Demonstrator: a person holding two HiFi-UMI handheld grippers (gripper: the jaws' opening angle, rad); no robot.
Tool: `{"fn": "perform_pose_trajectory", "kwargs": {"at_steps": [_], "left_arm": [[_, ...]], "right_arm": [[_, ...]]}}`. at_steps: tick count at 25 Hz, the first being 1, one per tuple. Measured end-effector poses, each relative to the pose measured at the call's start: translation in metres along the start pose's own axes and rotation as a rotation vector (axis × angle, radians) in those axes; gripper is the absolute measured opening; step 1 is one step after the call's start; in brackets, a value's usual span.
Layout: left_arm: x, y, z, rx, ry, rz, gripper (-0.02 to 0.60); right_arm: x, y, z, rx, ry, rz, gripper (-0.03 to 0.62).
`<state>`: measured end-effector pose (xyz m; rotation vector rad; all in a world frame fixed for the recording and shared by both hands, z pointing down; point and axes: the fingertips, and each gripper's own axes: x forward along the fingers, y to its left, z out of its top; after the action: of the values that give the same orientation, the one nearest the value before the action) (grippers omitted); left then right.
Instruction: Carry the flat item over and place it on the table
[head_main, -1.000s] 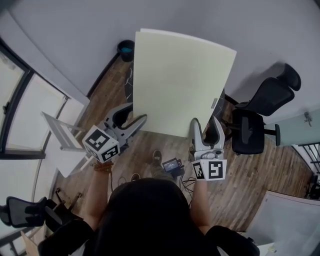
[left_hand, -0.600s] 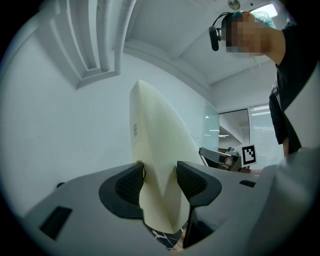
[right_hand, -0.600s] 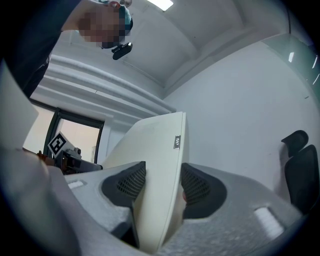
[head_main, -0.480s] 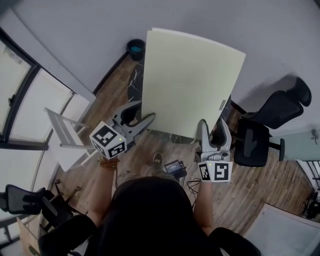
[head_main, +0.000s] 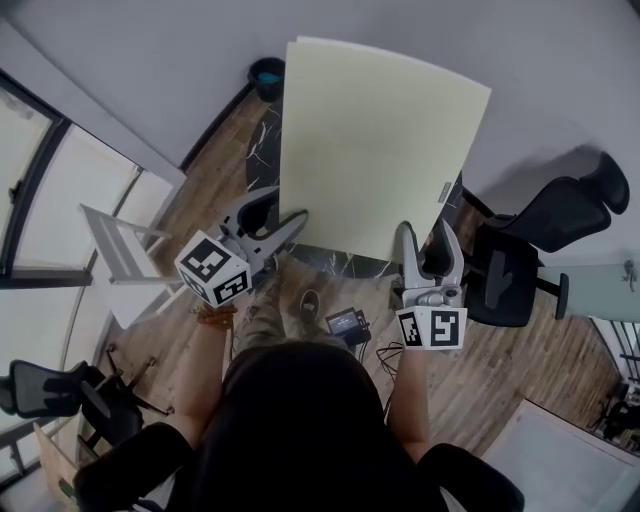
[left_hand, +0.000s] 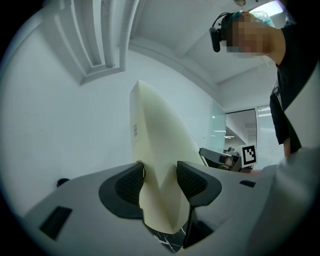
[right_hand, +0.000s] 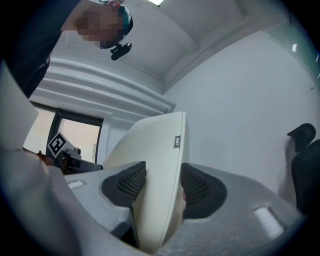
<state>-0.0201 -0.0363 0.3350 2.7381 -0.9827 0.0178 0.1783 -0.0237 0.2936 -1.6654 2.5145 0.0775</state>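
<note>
Wood floor (head_main: 520, 350), black office chair (head_main: 560, 215).

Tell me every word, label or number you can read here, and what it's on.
None can be read.
Small label on the edge of the flat board: print too small and blurred to read.
Cubes on the left gripper and right gripper: black-and-white square patterns only, no letters or numbers.

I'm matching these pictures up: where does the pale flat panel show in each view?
Head view: panel, upper middle, face-on.
Left gripper view: panel, centre, edge-on, rising from between the jaws.
Right gripper view: panel, centre, curving up from between the jaws.
Shared landmark: the small label on the panel's edge, seen in all three.
</note>
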Motion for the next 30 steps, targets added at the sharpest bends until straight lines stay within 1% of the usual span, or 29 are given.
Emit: {"fn": "perform_pose_trajectory", "kwargs": {"at_steps": [6,12,17,30], "left_arm": [[0.008,0.022,-0.006,-0.023,0.006,-0.022,0.209],[0.026,0.023,-0.003,0.004,0.021,-0.047,0.209],[0.031,0.027,-0.013,-0.022,0.042,-0.049,0.209],[0.037,0.03,-0.034,-0.057,0.081,-0.049,0.209]], "right_arm": [[0.016,-0.001,-0.014,0.011,0.012,-0.03,0.219],[0.019,-0.015,-0.017,0.02,0.027,-0.051,0.219],[0.019,-0.019,-0.029,0.037,0.054,-0.054,0.219],[0.016,-0.024,-0.048,0.05,0.098,-0.05,0.219]]}}
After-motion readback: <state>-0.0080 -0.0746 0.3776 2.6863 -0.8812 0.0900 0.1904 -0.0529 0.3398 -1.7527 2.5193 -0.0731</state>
